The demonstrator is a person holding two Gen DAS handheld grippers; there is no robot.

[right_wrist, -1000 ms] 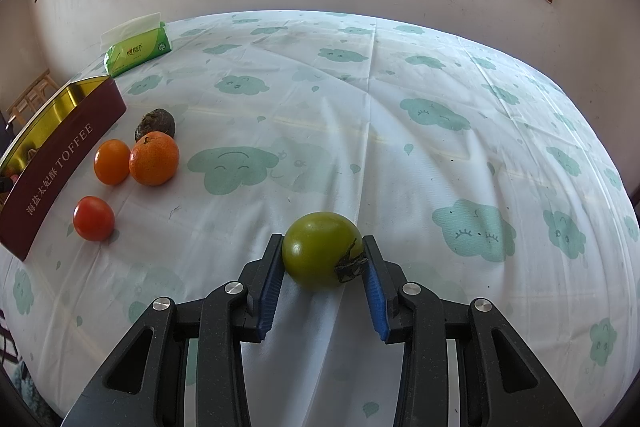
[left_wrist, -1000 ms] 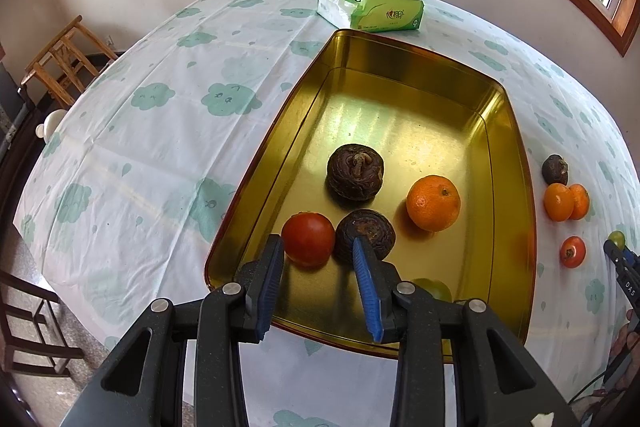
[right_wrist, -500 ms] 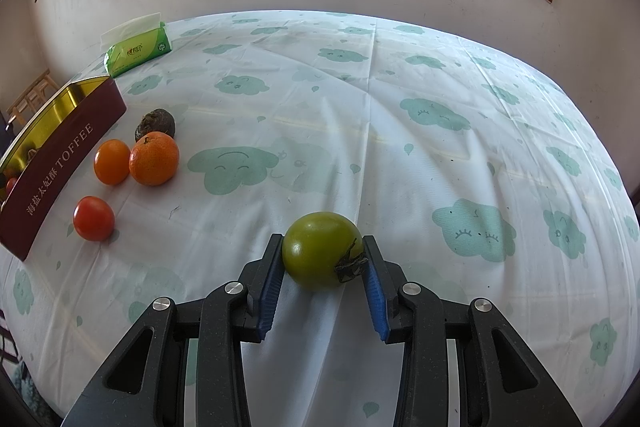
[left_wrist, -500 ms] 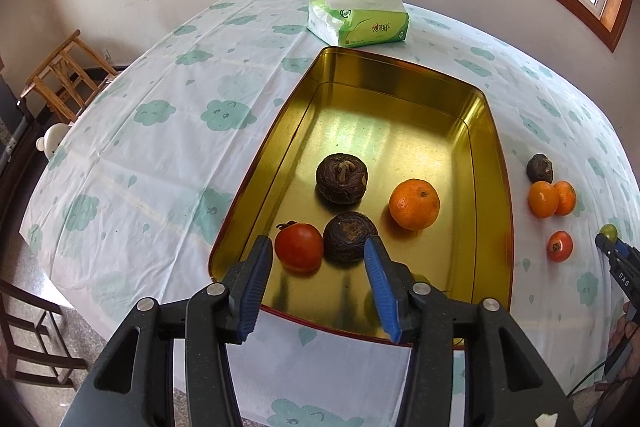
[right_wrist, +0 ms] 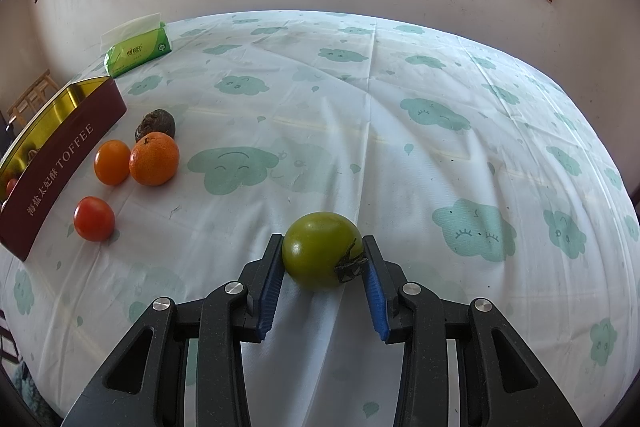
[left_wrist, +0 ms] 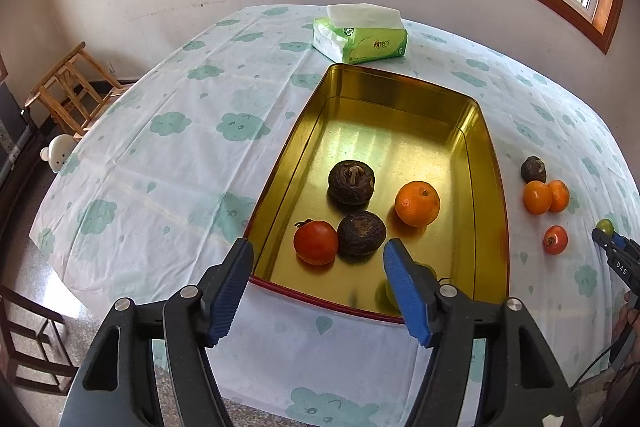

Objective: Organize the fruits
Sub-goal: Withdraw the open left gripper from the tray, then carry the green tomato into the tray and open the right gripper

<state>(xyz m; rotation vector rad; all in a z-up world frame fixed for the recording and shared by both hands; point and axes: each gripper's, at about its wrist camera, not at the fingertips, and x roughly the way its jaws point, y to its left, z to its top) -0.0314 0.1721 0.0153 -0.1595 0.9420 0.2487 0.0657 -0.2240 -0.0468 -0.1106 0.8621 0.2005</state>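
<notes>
A gold tin tray [left_wrist: 486,163] holds a red tomato [left_wrist: 315,242], two dark brown fruits [left_wrist: 351,182] [left_wrist: 361,232], an orange [left_wrist: 417,203] and a green fruit [left_wrist: 390,293] partly hidden behind my finger. My left gripper [left_wrist: 320,287] is open and empty, above the tray's near edge. My right gripper [right_wrist: 322,277] is shut on a green tomato [right_wrist: 322,251] just above the tablecloth. On the cloth beside the tray [right_wrist: 60,163] lie a red tomato [right_wrist: 94,219], two oranges [right_wrist: 154,158] [right_wrist: 112,162] and a dark fruit [right_wrist: 155,123].
A green tissue pack [left_wrist: 360,39] lies beyond the tray's far end. A wooden stool [left_wrist: 70,87] and a dark chair [left_wrist: 28,339] stand beside the table on the left. The right gripper [left_wrist: 608,239] shows at the left wrist view's right edge.
My left gripper has opened wider and drawn back and up from the tray. The right gripper still holds the green tomato in the same place.
</notes>
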